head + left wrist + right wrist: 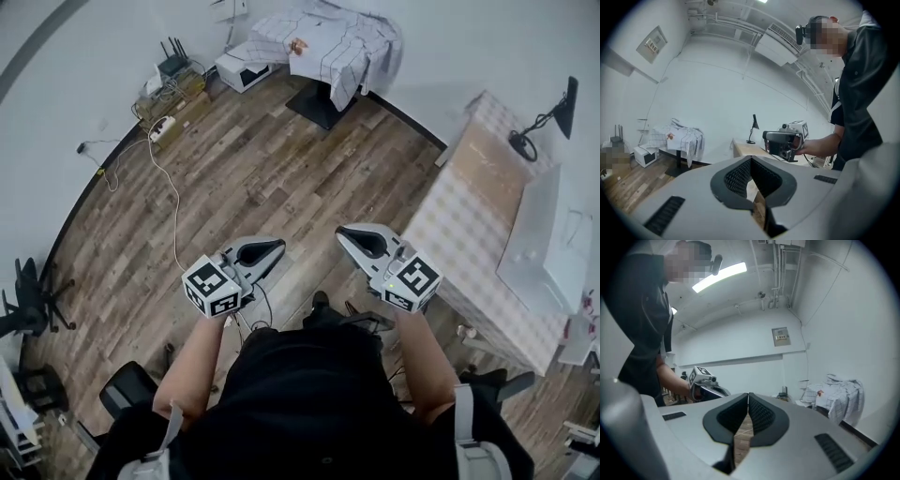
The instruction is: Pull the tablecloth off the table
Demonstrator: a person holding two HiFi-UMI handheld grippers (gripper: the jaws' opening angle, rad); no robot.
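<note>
A white grid-patterned tablecloth [336, 39] lies crumpled over a small pedestal table at the far wall, with a small orange thing on it. That cloth also shows in the left gripper view [686, 139] and the right gripper view [840, 397], several steps away. My left gripper [277, 247] and right gripper [344, 232] hang side by side at waist height over the wood floor, both shut and empty. In each gripper's own view the jaws meet with nothing between them: left gripper [751, 160], right gripper [748, 397].
A long table [469, 234] with a pale checked cover stands at the right, bearing a black desk lamp [544, 117]. By the far wall sit a router and cables [173, 70] and a white box [242, 67]. A cable [173, 216] trails across the floor. Office chairs [28, 300] stand at the left.
</note>
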